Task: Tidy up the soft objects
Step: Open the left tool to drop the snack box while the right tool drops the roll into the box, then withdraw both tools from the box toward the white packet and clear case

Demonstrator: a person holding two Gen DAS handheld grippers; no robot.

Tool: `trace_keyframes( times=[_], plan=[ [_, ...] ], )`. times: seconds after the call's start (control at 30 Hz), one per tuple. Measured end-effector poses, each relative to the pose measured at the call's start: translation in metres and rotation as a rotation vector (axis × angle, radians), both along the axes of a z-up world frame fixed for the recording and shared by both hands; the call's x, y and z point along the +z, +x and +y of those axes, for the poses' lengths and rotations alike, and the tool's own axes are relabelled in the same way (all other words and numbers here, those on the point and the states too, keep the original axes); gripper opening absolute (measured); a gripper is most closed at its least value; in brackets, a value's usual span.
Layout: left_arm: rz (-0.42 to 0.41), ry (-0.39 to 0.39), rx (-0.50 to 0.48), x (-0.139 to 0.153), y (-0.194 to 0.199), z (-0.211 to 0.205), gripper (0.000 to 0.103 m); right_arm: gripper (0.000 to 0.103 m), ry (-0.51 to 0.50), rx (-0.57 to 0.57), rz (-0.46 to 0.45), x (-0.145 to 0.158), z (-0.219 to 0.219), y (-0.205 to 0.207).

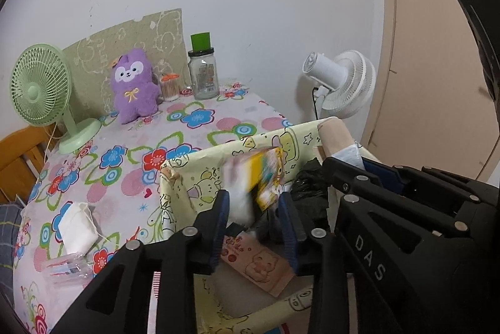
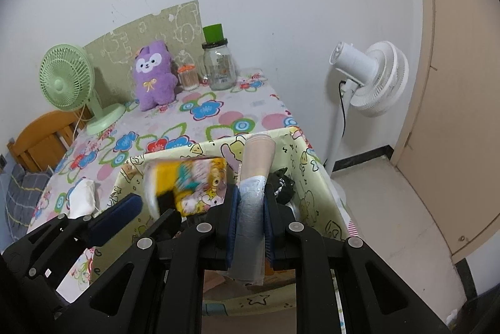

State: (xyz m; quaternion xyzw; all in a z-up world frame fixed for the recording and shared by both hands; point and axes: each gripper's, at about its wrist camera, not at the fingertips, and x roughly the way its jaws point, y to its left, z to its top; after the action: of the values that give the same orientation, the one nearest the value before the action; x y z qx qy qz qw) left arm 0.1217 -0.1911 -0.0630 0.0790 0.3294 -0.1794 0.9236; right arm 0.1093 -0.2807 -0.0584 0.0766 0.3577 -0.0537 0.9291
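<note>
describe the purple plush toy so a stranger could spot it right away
Look to the far end of the flowered table, by the wall. The purple plush toy sits upright there, between the green fan and the glass jar. It is the only furry thing, with a white face and a yellow bow.
</note>
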Motion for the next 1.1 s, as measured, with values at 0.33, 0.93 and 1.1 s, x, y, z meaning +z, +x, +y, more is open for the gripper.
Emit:
trace_keyframes(
  times=[0.33,0.93,1.1],
  plan=[
    [0.009,0.004,0.021,-0.003,0.003,0.011,0.067,0.019,0.025,0.024,0.021,-0.006,0.008,0.009],
    [0.018,-0.037,0.037,0.004,-0.004,0.039,0.095,0.084,0.002,0.011,-0.006,0.004,0.028,-0.005],
    [0.020,-0.041,0.072,0.005,-0.009,0.052,0.101,0.086,-0.008,0.018,-0.012,0.007,0.040,-0.011]
  ],
)
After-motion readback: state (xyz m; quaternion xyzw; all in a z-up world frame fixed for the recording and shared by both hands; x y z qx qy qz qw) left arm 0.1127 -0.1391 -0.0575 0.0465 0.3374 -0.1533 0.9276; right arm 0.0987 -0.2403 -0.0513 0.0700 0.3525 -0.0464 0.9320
